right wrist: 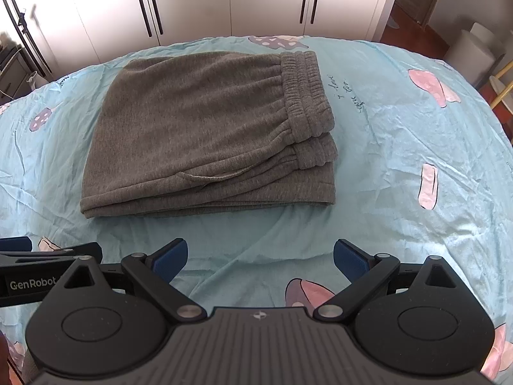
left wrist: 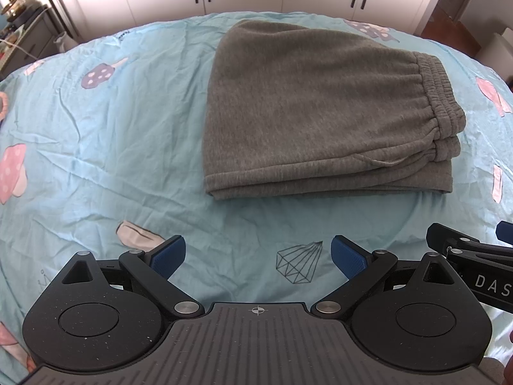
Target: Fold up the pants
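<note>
Grey pants (left wrist: pixel 307 115) lie folded into a compact stack on the light blue bed sheet (left wrist: pixel 105 134), with the elastic waistband (left wrist: pixel 439 96) on the right side. They also show in the right wrist view (right wrist: pixel 198 138), waistband (right wrist: pixel 307 93) to the right. My left gripper (left wrist: pixel 259 256) is open and empty, held above the sheet in front of the stack's near edge. My right gripper (right wrist: pixel 260 258) is open and empty, also in front of the stack. Each gripper shows at the edge of the other's view.
The sheet (right wrist: pixel 400 147) has mushroom and diamond prints and covers the whole bed. White wardrobe doors (right wrist: pixel 224 0) stand behind the bed. A side table with clutter (left wrist: pixel 22 29) is at the far left. White containers (right wrist: pixel 474 51) stand at the far right.
</note>
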